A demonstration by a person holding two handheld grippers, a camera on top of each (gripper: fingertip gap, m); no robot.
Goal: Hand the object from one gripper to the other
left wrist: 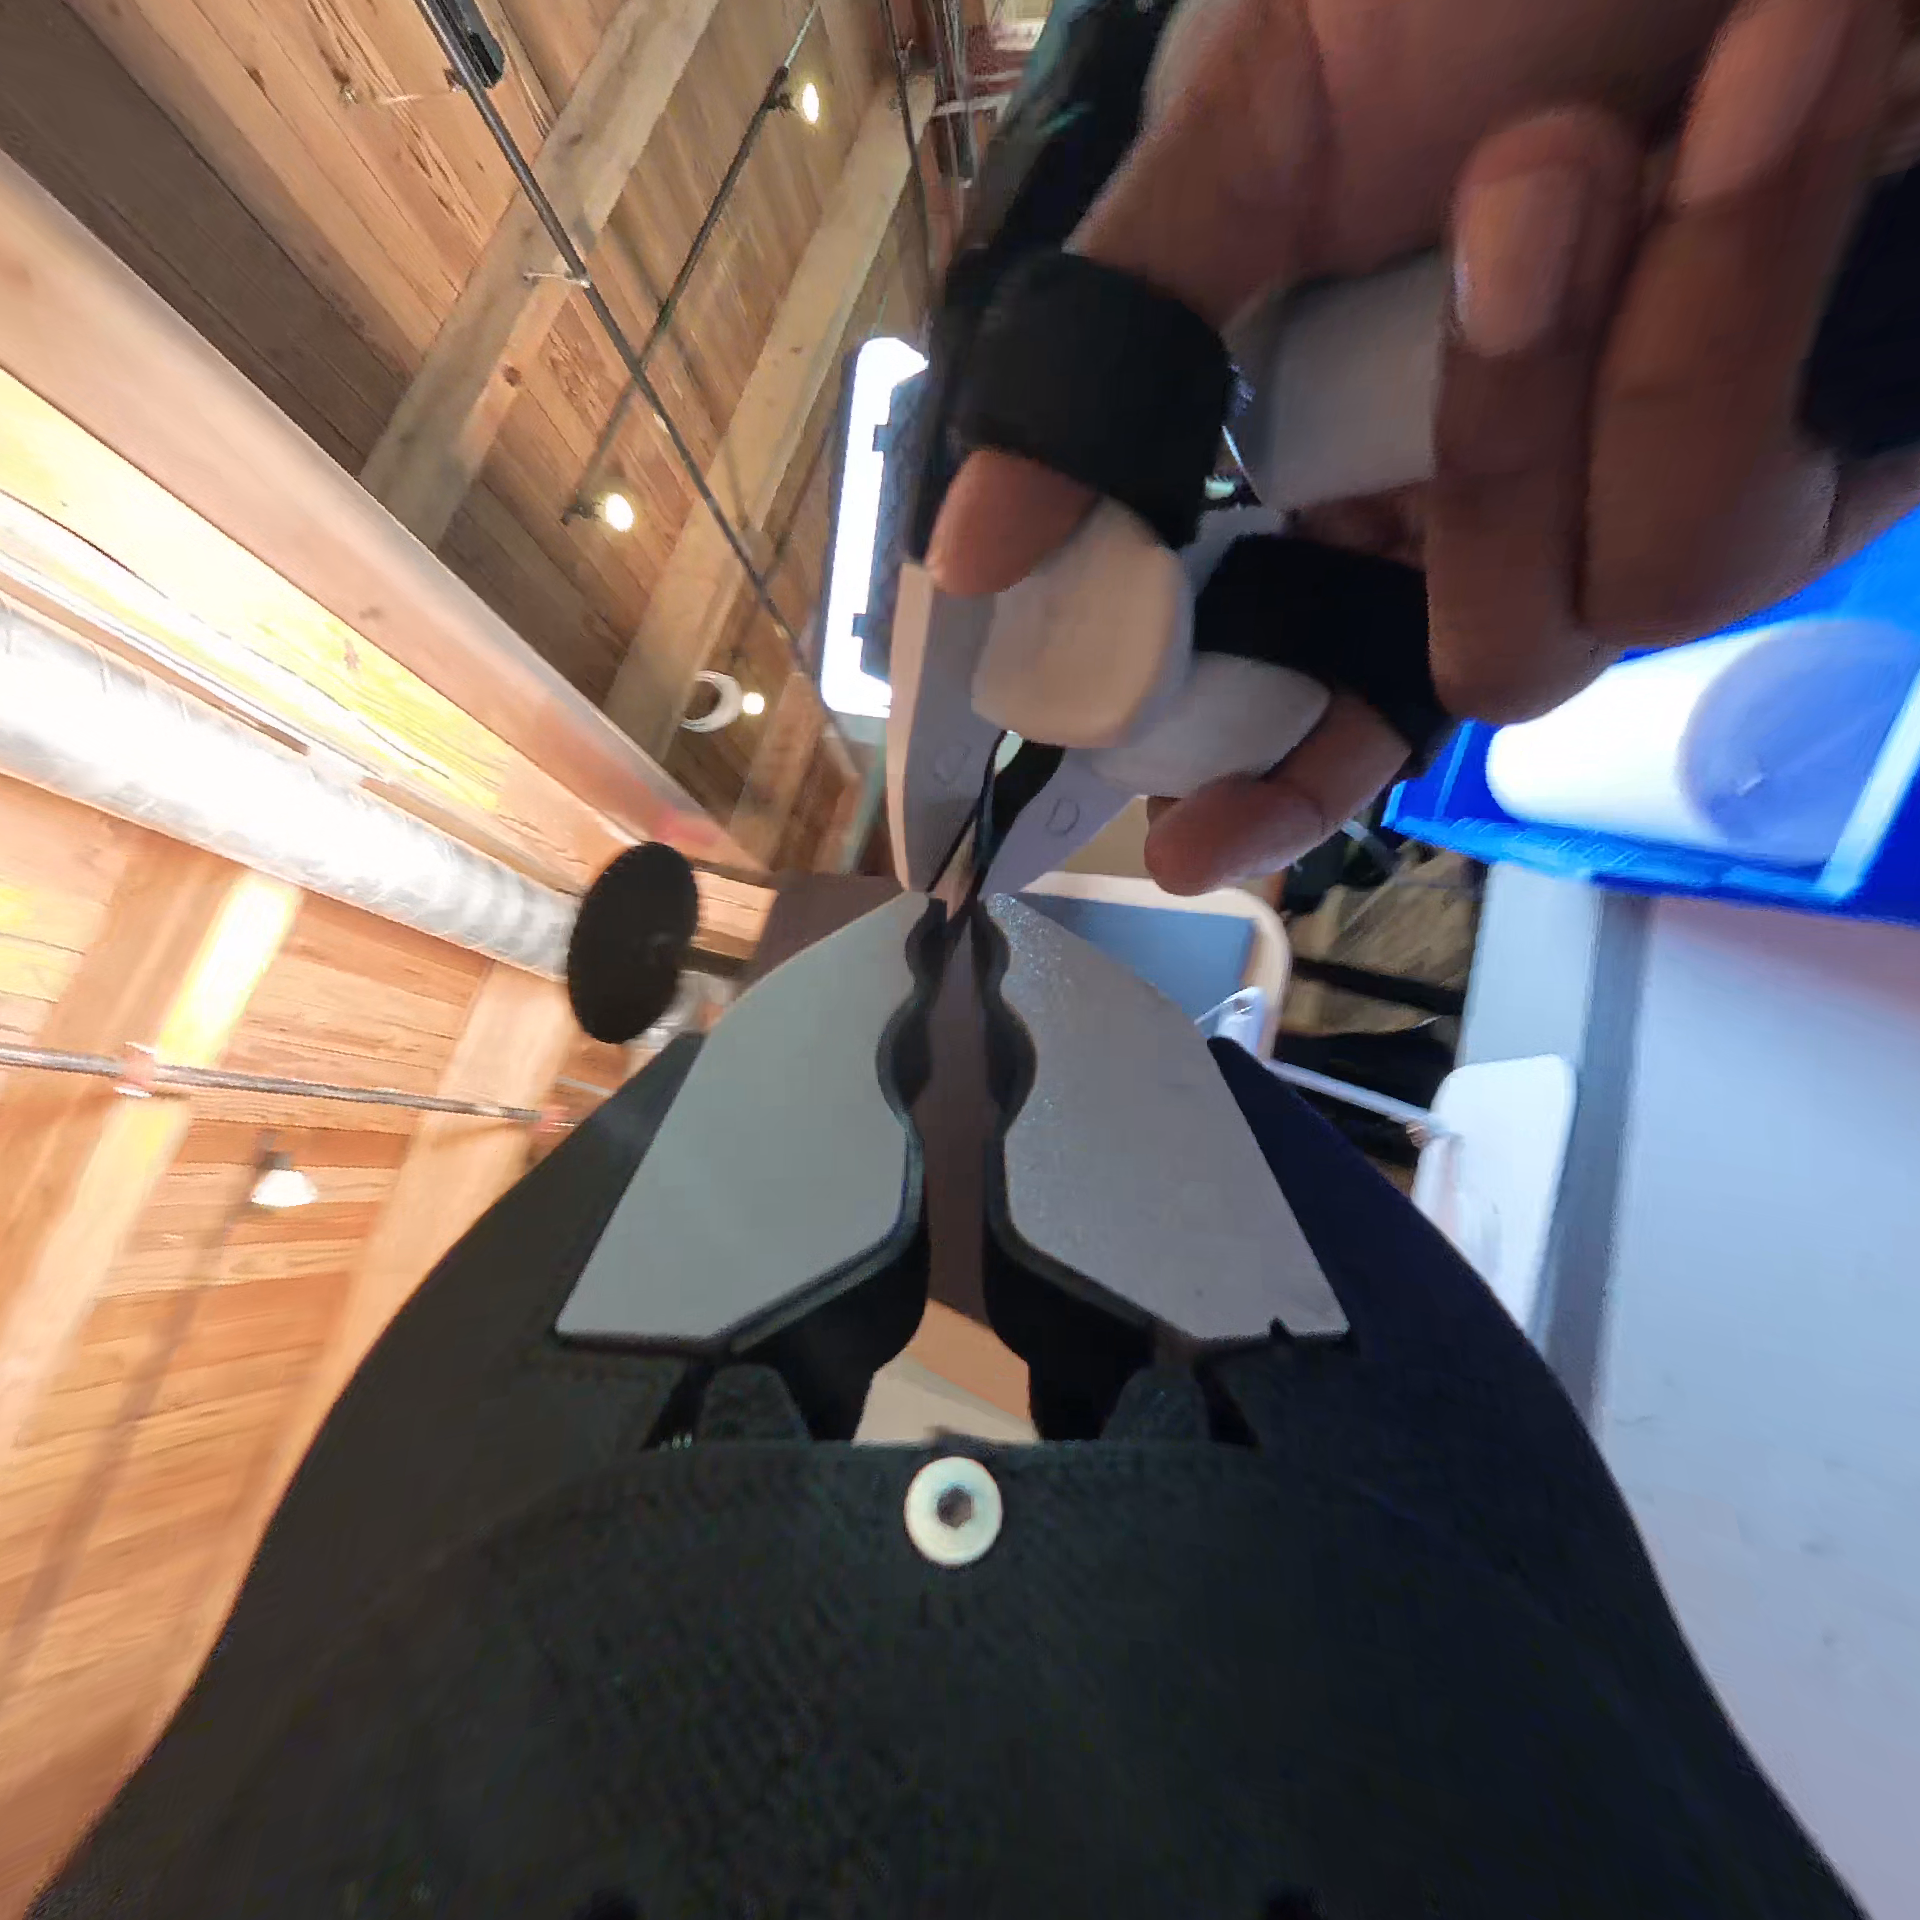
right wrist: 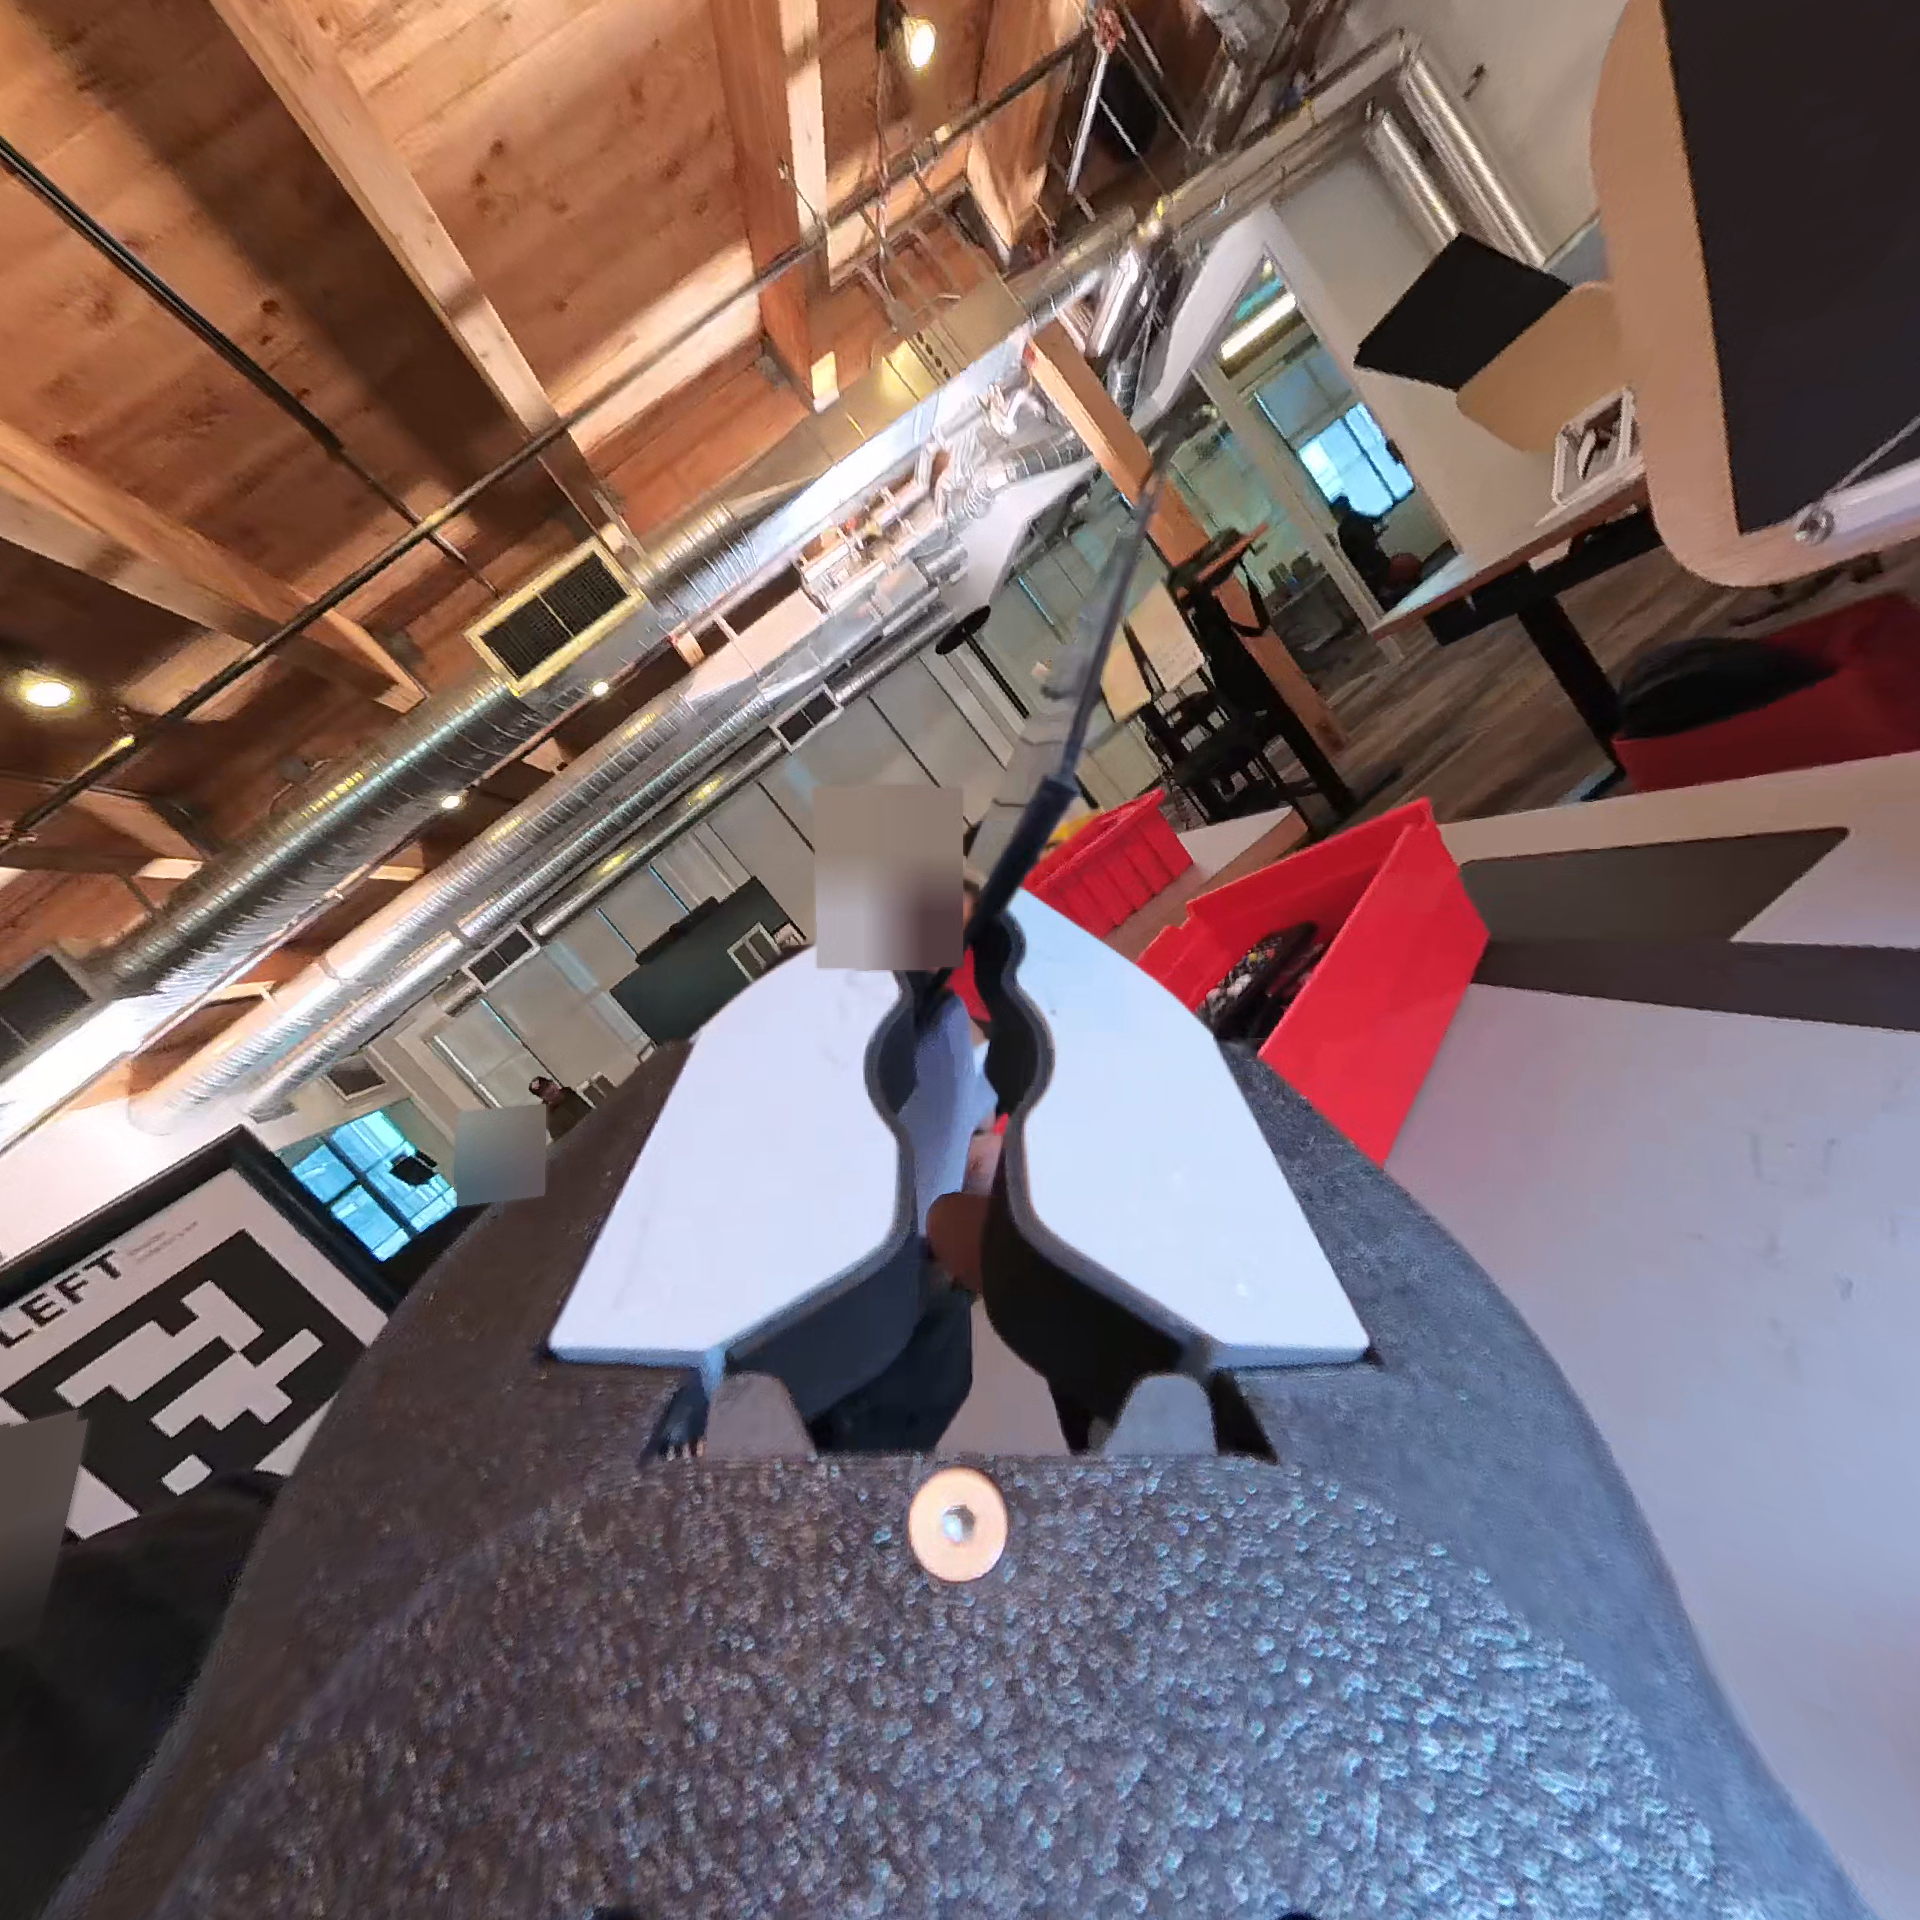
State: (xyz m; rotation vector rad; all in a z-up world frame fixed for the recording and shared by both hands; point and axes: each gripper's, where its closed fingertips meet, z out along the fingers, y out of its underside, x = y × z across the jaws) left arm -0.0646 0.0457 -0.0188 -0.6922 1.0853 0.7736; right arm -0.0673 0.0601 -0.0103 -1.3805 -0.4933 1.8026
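The right gripper [right wrist: 982,935] has its two smooth, pale, wavy-edged plastic fingers [right wrist: 769,1164] drawn almost together, and their tips pinch a thin black flexible cord [right wrist: 1081,686]. From that pinch the cord runs straight out past the tips, up and slightly to the right, its long axis close to the line of the fingers. It is a little thicker near the tips and tapers to a fine strand at its far end.

In the left wrist view the left gripper [left wrist: 954,920] meets it nearly tip to tip. Its matte grey fingers [left wrist: 790,1122], of the same scalloped shape and set in a coarse black body, leave only a narrow slot. A black strand of the cord enters that slot at the tips. Whether the left fingers clamp it or merely enclose it cannot be told.

The right gripper's pale blades come down from the far side. They are held by a hand [left wrist: 1558,364] wearing black straps over white finger pieces. The transfer therefore turns on the left tips closing squarely across the strand, which is slender and limp enough to slip sideways.

Farther out lie a glossy blue plastic bin [left wrist: 1621,852], a red plastic bin [right wrist: 1382,935] on a white tabletop [right wrist: 1662,1247], and a planked wooden ceiling [right wrist: 520,208].
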